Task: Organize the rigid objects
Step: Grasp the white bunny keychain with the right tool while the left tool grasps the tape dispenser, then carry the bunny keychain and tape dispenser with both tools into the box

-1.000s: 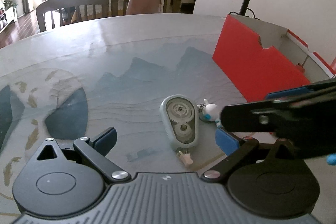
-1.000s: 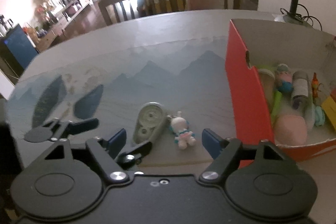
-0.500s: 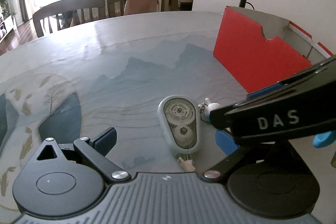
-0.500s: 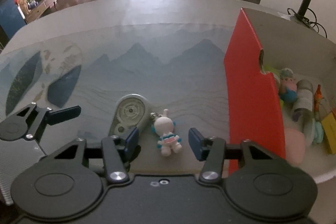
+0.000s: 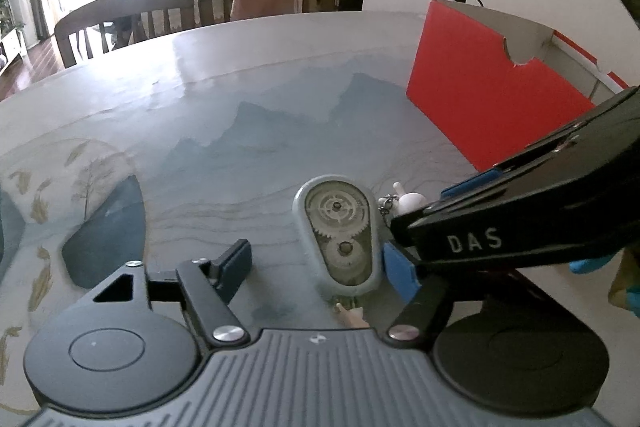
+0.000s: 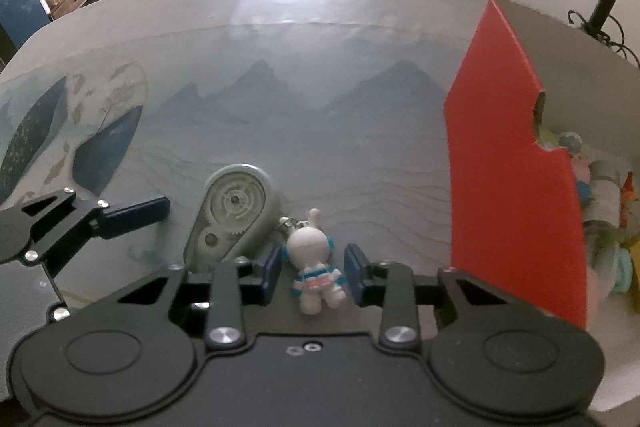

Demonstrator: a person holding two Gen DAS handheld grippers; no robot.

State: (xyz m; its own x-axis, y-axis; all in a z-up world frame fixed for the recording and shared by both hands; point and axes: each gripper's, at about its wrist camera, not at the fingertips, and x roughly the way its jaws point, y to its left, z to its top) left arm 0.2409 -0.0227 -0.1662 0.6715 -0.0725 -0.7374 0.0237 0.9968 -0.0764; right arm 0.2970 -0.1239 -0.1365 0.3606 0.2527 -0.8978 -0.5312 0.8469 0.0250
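Two grippers crowded one spot: right gripper (image 6: 310, 269) was closing round the bunny keychain (image 6: 316, 267), not yet pinching; left gripper (image 5: 320, 265), also closing, straddled the correction tape (image 5: 340, 231). Fingers could've easily collided, knocking either piece aside.

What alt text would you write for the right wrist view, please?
The right tongs are closing around a small white figurine keychain on the table, pads not yet touching it. A grey correction tape dispenser lies left of it, a red box stands right.
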